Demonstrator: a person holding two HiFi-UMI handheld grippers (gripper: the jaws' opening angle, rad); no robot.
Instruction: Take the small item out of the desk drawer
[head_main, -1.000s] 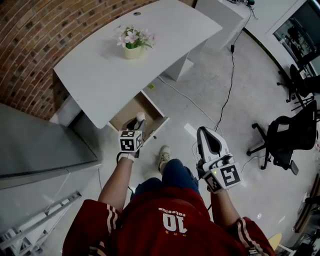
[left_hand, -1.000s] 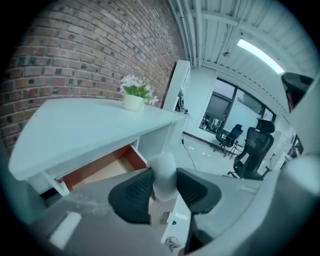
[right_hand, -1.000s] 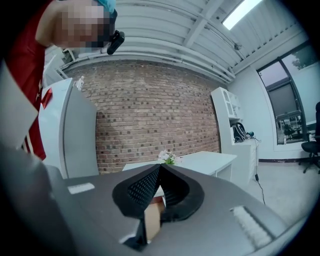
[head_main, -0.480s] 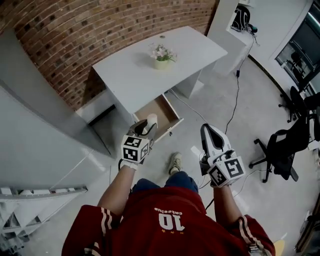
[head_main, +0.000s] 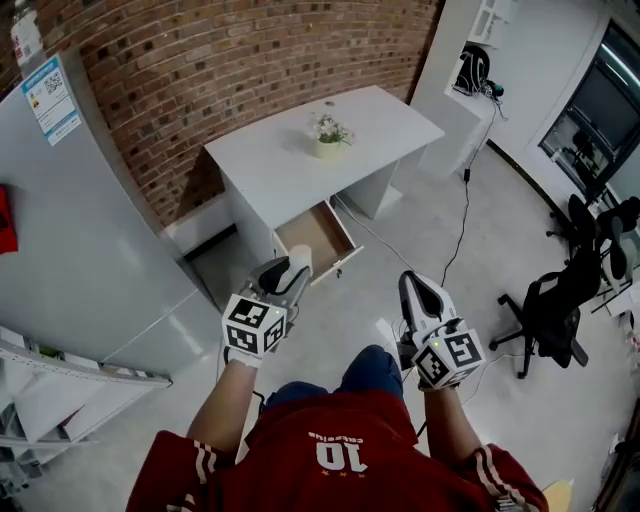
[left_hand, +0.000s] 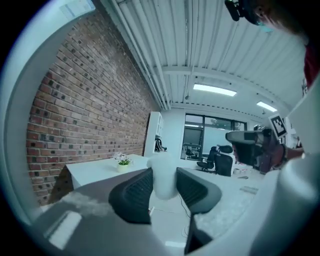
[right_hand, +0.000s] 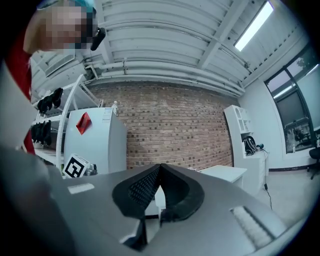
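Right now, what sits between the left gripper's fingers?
A small white item, pinched by both fingers of the left gripper. The left gripper view shows it best; the head view shows it too, with the drawer open beyond.

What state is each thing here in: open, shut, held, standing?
Drawer: pulled open.
Left gripper: shut on the small white item.
Small white item: held clear of the drawer.
Right gripper: shut, empty.
Flower pot: upright on the desk.
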